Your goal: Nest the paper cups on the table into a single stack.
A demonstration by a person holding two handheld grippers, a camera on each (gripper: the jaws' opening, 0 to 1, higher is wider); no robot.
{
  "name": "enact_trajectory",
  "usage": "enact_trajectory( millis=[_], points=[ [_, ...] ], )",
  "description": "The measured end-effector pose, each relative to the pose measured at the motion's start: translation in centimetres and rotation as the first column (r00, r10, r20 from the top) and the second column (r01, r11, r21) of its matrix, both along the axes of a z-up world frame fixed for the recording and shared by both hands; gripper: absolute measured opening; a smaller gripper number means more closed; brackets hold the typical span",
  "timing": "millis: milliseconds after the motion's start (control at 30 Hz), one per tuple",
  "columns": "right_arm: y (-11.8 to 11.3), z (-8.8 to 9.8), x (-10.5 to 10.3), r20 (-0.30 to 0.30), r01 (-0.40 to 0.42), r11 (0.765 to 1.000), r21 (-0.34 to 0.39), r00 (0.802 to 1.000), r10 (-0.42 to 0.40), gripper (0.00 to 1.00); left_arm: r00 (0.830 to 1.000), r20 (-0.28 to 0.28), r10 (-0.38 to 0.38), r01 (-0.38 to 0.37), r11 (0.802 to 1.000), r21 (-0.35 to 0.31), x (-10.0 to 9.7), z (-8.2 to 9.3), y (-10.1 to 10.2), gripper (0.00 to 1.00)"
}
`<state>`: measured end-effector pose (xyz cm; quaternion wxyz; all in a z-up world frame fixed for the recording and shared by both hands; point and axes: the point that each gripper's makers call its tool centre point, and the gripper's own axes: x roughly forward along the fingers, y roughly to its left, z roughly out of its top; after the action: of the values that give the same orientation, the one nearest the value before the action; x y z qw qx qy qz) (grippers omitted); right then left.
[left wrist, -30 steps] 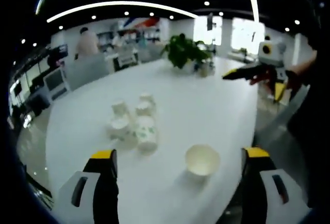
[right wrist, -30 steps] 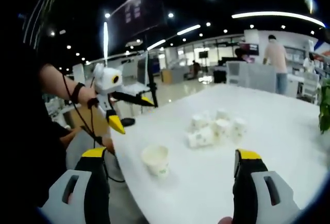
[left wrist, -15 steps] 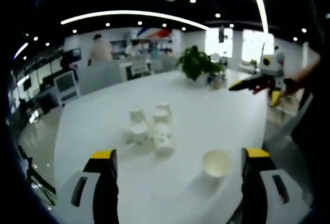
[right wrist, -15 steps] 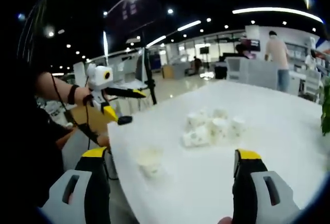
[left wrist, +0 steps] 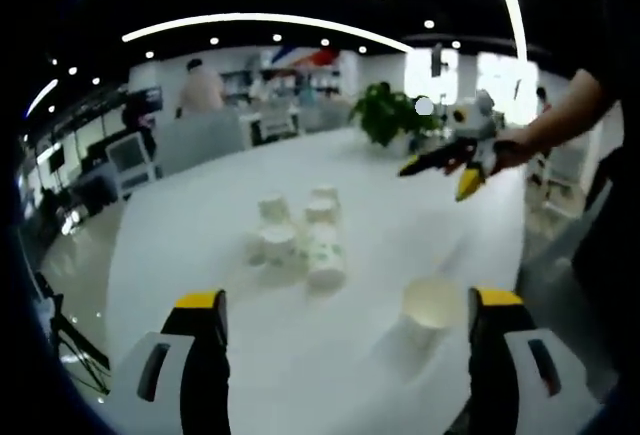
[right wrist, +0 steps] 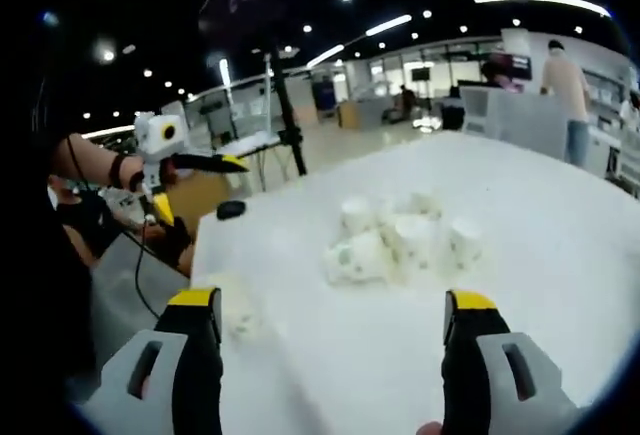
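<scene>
- Paper cups [left wrist: 297, 238] sit bunched in a cluster on the white table [left wrist: 200, 215], some upright and at least 1 on its side; we count roughly 5, though blur keeps us from being sure.
- 1 lone cup [left wrist: 432, 305] stands apart, close to the table edge on our right-hand side, mouth up; in the right gripper view it is only a pale smear [right wrist: 232, 307] near the left jaw.
- We judge the lone cup the main risk: a careless approach could nudge it off the edge.
- Thin cup walls could crush if a jaw closes hard, and the packed cups could topple when we pull 1 out.
- Our left gripper [left wrist: 345, 330] hangs above the table with jaws spread wide, holding nothing.
- Our right gripper [right wrist: 330, 330] also has its jaws wide apart and empty; in the left gripper view it is held aloft [left wrist: 440, 167] beyond the cluster, well clear of the cups.
</scene>
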<state>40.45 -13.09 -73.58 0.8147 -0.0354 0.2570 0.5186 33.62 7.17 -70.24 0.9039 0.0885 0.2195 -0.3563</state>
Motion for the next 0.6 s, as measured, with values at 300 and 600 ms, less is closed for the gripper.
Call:
enact_trajectory(
  millis=[300, 600],
  points=[
    [2.9, -1.9, 1.7, -0.09, -0.092, 0.995, 0.034, 0.992, 0.094, 0.8, 0.998, -0.048, 0.027, -0.028, 0.999, -0.019, -0.2, -1.0, 0.4, 0.99],
    [6.1, -3.3, 3.0, -0.157, -0.132, 0.988, 0.079, 0.977, 0.143, 0.76, 0.998, -0.054, 0.042, -0.044, 0.998, -0.036, 0.0, -1.0, 0.3, 0.99]
  ],
)
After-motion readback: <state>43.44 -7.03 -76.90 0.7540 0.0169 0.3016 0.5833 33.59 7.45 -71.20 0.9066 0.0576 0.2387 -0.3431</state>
